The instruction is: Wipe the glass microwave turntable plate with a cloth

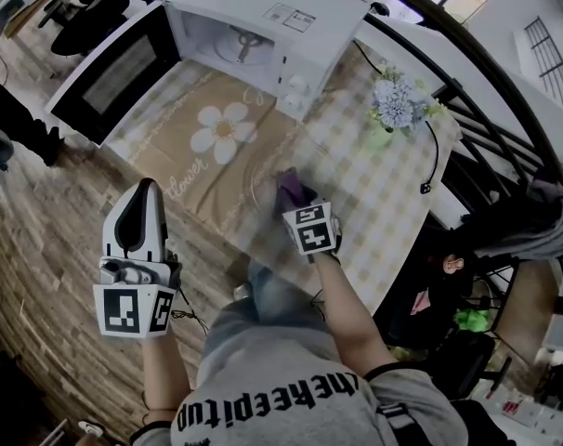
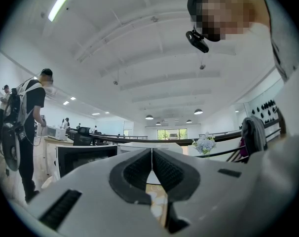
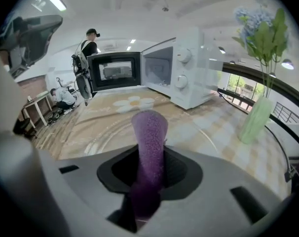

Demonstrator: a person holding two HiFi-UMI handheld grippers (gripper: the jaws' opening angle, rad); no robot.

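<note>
Head view: the glass turntable plate [image 1: 255,186] lies flat on the bench [image 1: 384,203], on a covering that is part beige with a daisy print [image 1: 222,130] and part checked. It sits in front of the white microwave [image 1: 281,21], whose door [image 1: 110,77] hangs wide open. The right gripper [image 1: 300,207] reaches onto the plate with a purple cloth [image 1: 291,184] at its tip, the cloth lying on the glass. The left gripper [image 1: 148,193] is held off to the left, beside the bench edge and above the wooden floor [image 1: 40,221]. A vase of pale flowers [image 1: 398,105] stands near the far right corner of the bench.

Left gripper view: the left gripper [image 2: 152,162] points out level across the room. Its dark ribbed fingers [image 2: 137,172] are pressed together along their length with nothing between them. The microwave's open door [image 2: 85,157] and the flowers [image 2: 205,143] show beyond, and a person with a backpack [image 2: 33,127] stands at the far left.

Right gripper view: the right gripper [image 3: 149,169] pinches the purple cloth [image 3: 149,132], which sticks up in a folded strip from between the fingers. Beneath and around it curves the rim of the glass plate [image 3: 105,132]. The microwave [image 3: 189,68] stands behind it, and the green vase [image 3: 255,117] is at the right.
</note>
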